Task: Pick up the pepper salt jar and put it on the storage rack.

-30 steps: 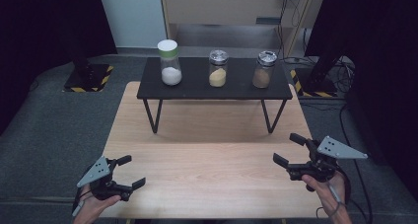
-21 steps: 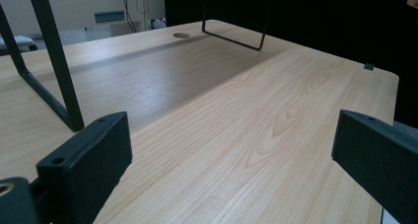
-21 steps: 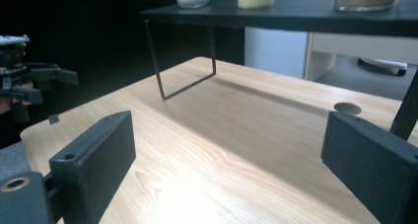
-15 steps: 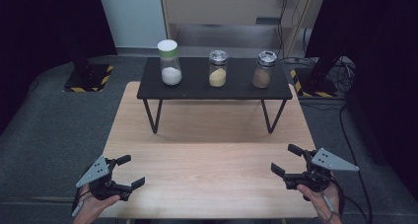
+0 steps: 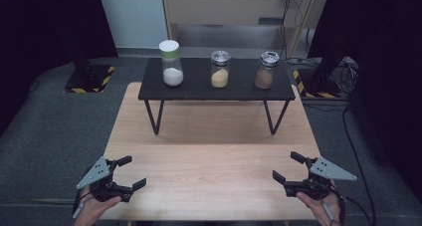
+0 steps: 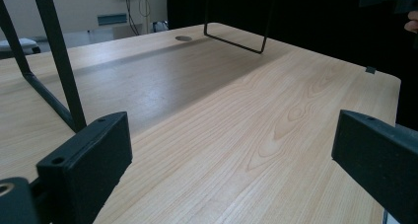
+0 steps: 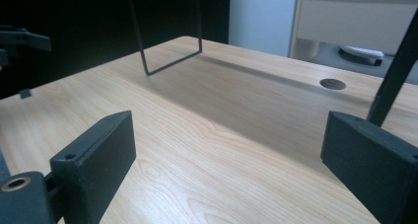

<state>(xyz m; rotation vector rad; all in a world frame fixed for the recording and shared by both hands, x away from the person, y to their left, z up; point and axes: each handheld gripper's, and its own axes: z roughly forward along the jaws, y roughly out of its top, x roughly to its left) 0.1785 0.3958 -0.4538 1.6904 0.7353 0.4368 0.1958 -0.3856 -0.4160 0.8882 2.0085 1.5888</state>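
Tongs on both sides, left tongs [image 5: 130,175] and right tongs [image 5: 288,165], gape empty, low over the desk [image 5: 209,166]. Three jars [image 5: 220,69] wait well apart on the black shelf [image 5: 239,89]. Judging so, reaching forward comes next.

On my table [image 5: 214,156] a low stand [image 5: 216,89] sits along the far edge, its legs planted on the tabletop. Three jars stand in a row on the stand: the tall jar [image 5: 170,62] at the left, the middle jar [image 5: 220,68] near the centre, the right-hand jar [image 5: 267,69] toward the right end, each apart from its neighbour. At the near edge, the left gripper [image 5: 128,172] is over the left corner and the right gripper [image 5: 287,166] over the right corner, well apart, both pointing inward across the bare board between them. Behind the table stands a cabinet [image 5: 234,7]. A floor mat [image 5: 89,79] lies left of the stand, beyond the table.
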